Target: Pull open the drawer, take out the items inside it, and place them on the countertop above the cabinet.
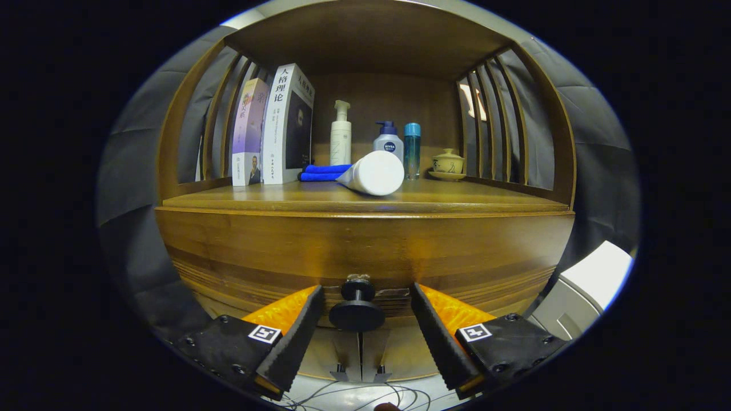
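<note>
My gripper [361, 319] is spread wide around the drawer [365, 257]'s dark knob [357, 308], not touching; drawer's wooden, shut, contents hidden.

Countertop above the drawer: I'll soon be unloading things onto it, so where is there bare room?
The front strip of the countertop, ahead of the books, is bare, as is the patch right of the lying white tube, before the lidded cup. The back is crowded: blue cloth, bottles. The open hand-held gripper flanks the drawer knob.
</note>
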{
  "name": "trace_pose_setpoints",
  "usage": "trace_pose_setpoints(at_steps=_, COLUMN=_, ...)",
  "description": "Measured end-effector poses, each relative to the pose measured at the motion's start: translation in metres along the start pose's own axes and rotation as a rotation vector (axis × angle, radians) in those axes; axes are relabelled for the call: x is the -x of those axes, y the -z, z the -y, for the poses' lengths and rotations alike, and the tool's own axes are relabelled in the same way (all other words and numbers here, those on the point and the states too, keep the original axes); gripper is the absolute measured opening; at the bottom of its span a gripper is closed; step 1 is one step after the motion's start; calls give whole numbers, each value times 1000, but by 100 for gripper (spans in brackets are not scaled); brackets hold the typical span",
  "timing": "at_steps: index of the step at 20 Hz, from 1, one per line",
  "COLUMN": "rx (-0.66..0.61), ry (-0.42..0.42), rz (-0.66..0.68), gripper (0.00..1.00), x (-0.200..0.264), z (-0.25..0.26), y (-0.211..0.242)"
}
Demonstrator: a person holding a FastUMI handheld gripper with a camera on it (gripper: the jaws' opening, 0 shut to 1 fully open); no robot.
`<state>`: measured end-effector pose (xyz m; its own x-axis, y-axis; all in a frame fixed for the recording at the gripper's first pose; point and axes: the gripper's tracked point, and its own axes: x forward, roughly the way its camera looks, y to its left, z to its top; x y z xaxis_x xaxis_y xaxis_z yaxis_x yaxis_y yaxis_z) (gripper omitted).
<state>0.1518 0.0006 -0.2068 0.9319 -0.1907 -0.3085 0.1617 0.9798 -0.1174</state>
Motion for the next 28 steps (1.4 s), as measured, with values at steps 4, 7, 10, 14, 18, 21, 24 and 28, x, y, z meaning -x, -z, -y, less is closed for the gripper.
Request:
trace_pose_setpoints(at_steps=4, rx=20, ry=-44, rz=0, gripper=99, x=0, z=-5, y=1)
trace_pose_setpoints(at_steps=7, rx=-6, ry=-104, rz=28, gripper=99, x=12, z=-8, y=-19)
trace_pose_setpoints(at_steps=10, rx=-7, ry=-143, rz=94, gripper=99, x=53, z=-5, y=-52)
trace_pose_setpoints(at_steps=14, rx=-12, ry=-177, rz=181, gripper=98, x=101, z=7, y=-96)
trace_pose_setpoints(at_steps=18, rx=-32, ry=-204, rz=223, gripper=98, x=141, z=17, y=-126)
trace_pose_setpoints(at_steps=21, rx=-25, ry=-214, rz=245, gripper=98, x=173, z=24, y=-131)
trace_pose_setpoints(at_steps=24, rx=-8, ry=-194, rz=269, gripper=98, x=194, z=31, y=-126)
trace_pose_setpoints(at_steps=28, rx=-8, ry=-188, rz=284, gripper=98, x=210, z=31, y=-113)
